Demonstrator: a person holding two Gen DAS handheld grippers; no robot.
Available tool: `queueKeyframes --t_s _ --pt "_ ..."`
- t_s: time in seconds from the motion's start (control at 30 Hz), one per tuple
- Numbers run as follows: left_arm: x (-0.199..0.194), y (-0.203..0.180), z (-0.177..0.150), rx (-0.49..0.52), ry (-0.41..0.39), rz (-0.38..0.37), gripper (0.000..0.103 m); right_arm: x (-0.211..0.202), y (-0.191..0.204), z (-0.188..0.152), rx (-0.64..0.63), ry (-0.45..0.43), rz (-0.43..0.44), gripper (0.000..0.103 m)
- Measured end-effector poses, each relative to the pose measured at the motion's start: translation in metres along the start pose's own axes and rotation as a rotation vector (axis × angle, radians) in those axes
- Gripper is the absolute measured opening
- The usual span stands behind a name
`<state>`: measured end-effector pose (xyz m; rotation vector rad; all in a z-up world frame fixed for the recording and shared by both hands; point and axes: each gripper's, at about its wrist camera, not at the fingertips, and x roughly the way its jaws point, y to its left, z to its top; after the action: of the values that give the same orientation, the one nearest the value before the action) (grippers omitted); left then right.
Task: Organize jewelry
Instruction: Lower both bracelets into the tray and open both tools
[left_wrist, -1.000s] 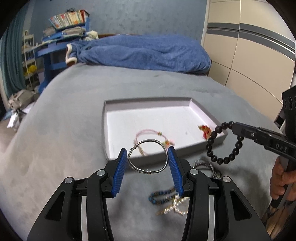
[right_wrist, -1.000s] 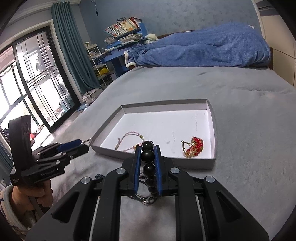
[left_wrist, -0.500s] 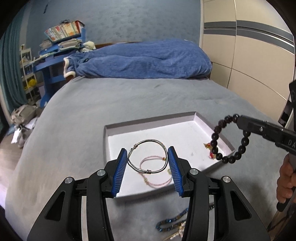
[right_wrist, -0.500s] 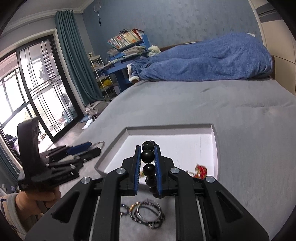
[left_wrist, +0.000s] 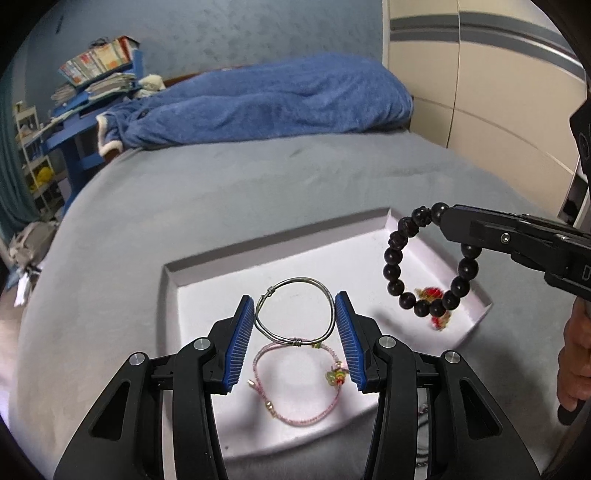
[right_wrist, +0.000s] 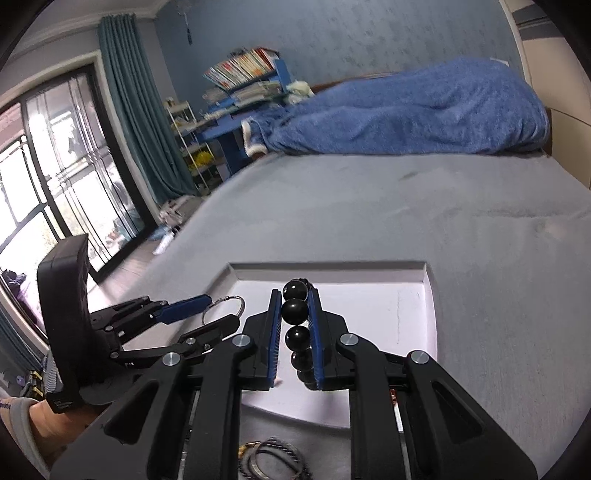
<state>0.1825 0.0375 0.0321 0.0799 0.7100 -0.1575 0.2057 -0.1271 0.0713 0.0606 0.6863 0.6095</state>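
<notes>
Hanging low in the left frame over the white tray, the silver bangle sits clamped edgewise in the left gripper's jaws and could spring out, while the right gripper's jaws pinch the black bead bracelet, probably near the tray's edge, risking a miss.

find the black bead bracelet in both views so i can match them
Left wrist view: black bead bracelet hangs at right, from the right claw, above the tray.
Right wrist view: bracelet sits centre, beads stacked between that claw's blue pads.
Shared landmark: white tray.
</notes>
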Motion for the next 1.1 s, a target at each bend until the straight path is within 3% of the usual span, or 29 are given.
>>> queueKeyframes --t_s 0.53,1.1 --pt "0.039 -0.006 -0.011 0.010 0.130 -0.019 0.047 0.039 -0.024 -0.018 -0.014 0.141 -0.155 0.014" --pt "0.046 -0.011 -0.018 0.028 0.179 -0.008 0.049 0.051 -0.031 -0.029 -0.021 0.221 -0.172 0.014"
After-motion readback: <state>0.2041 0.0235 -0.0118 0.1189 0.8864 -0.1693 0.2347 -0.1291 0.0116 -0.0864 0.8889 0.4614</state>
